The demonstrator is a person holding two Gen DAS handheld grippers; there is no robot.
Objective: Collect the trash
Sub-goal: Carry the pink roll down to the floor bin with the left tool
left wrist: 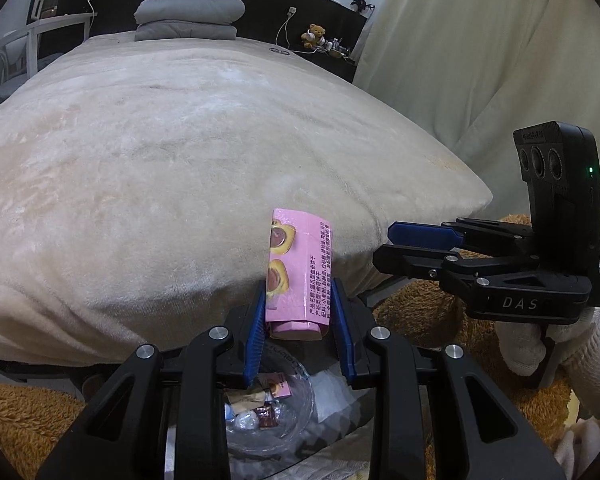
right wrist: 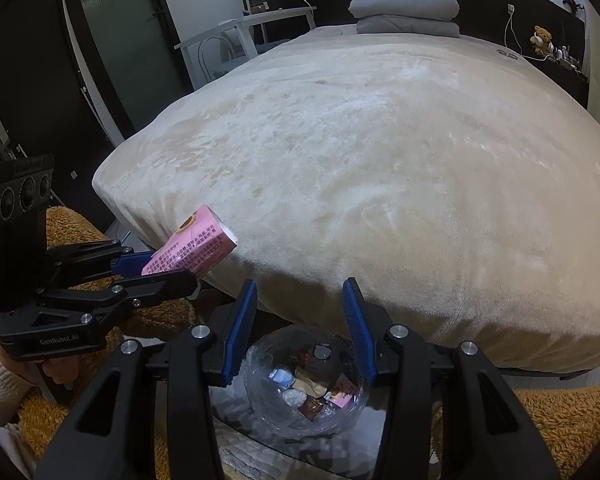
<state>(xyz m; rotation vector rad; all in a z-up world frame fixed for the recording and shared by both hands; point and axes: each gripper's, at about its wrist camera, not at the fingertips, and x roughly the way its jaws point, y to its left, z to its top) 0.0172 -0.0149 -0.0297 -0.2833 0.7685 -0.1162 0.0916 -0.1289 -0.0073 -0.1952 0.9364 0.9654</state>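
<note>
- The left tongs (left wrist: pixel 300 316) were clamped on a pink snack box (left wrist: pixel 299 268), the blue pads (left wrist: pixel 257 328) pressing its two long sides near the lower end.
- The box's long axis ran along the fingers, its free end pointing away from the hand and toward the bed (left wrist: pixel 180 152); in the right wrist view the pink snack box (right wrist: pixel 192 250) slanted up and to the right out of the left tongs (right wrist: pixel 168 270), printed text on the side facing the camera.
- The right tongs (right wrist: pixel 300 320) stood apart with nothing between them; in the left wrist view the right tongs (left wrist: pixel 384 246) hung just right of the box, not touching it.
- Below both pairs of tongs sat a bin lined with a clear plastic bag (right wrist: pixel 304 384), with wrappers and scraps of paper already inside; the box was held in the air above it.
- A white sleeve and gloved hand (left wrist: pixel 540 344) gripped the right handle.
- A brown shaggy rug (right wrist: pixel 560 420) lay around the bin at the foot of the bed, which was covered with a cream blanket.
</note>
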